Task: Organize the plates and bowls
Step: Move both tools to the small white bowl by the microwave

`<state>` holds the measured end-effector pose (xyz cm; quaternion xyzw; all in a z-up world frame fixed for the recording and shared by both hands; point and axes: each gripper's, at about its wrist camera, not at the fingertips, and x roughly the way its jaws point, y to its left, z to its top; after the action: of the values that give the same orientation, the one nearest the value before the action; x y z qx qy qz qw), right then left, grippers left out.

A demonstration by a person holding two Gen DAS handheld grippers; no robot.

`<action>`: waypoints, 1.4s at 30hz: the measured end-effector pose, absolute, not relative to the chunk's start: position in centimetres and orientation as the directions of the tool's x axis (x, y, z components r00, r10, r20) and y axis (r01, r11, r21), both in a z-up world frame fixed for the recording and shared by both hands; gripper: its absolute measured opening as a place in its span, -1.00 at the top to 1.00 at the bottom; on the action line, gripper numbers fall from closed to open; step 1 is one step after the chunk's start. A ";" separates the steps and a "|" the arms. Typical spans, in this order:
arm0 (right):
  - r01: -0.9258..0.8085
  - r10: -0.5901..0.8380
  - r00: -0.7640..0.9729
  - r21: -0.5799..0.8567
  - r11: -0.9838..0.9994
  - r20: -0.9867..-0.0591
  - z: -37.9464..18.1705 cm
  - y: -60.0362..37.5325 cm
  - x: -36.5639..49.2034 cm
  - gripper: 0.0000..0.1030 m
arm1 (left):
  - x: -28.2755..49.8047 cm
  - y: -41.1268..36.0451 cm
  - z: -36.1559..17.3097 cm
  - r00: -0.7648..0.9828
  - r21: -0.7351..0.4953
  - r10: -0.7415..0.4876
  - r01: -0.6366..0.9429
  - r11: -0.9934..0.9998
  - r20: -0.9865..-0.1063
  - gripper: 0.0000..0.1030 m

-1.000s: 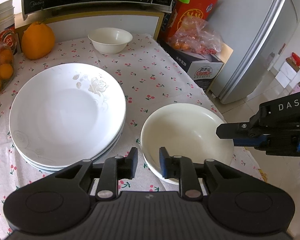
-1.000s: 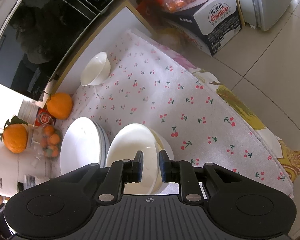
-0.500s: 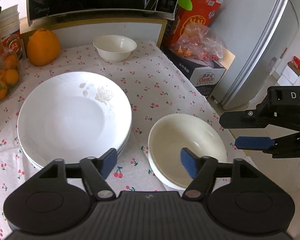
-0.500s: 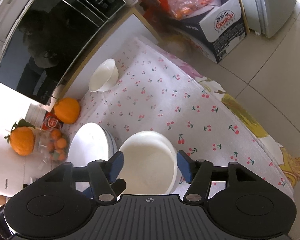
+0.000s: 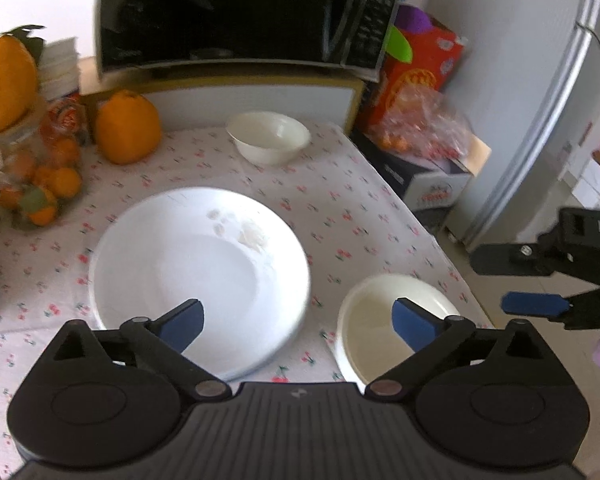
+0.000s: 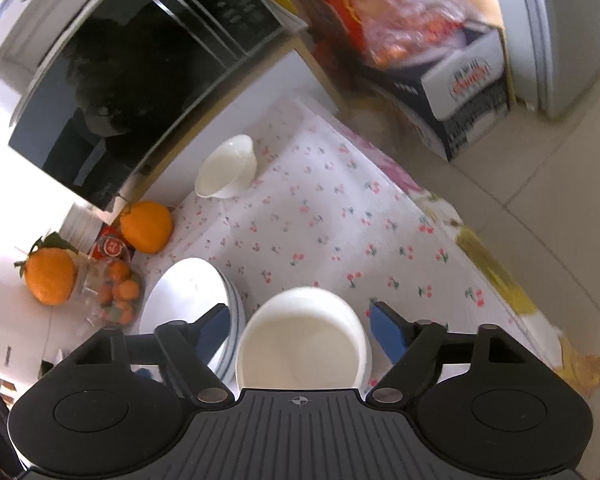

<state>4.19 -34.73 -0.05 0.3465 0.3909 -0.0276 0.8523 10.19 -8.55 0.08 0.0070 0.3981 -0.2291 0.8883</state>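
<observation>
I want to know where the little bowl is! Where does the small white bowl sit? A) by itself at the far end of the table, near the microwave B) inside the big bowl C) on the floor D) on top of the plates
A: the small white bowl stands alone on the cherry tablecloth below the microwave, apart from the stack of plates and the large bowl.

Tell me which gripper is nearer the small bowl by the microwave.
Hard to say: both are far. The small bowl sits at the back of the table; left gripper and right gripper, jaws open, are at the front edge.
</observation>
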 end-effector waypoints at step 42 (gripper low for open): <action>0.254 0.205 0.628 0.447 0.858 -0.751 0.7 -31.1 24.8 -0.72 | 27.1 -7.4 0.3 0.668 -0.087 -0.258 0.278 0.957 -0.699 -0.99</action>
<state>24.85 -31.05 0.67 0.2664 0.4312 -0.0142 0.8619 27.11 -7.44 0.29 0.0137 0.3804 -0.1468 0.9130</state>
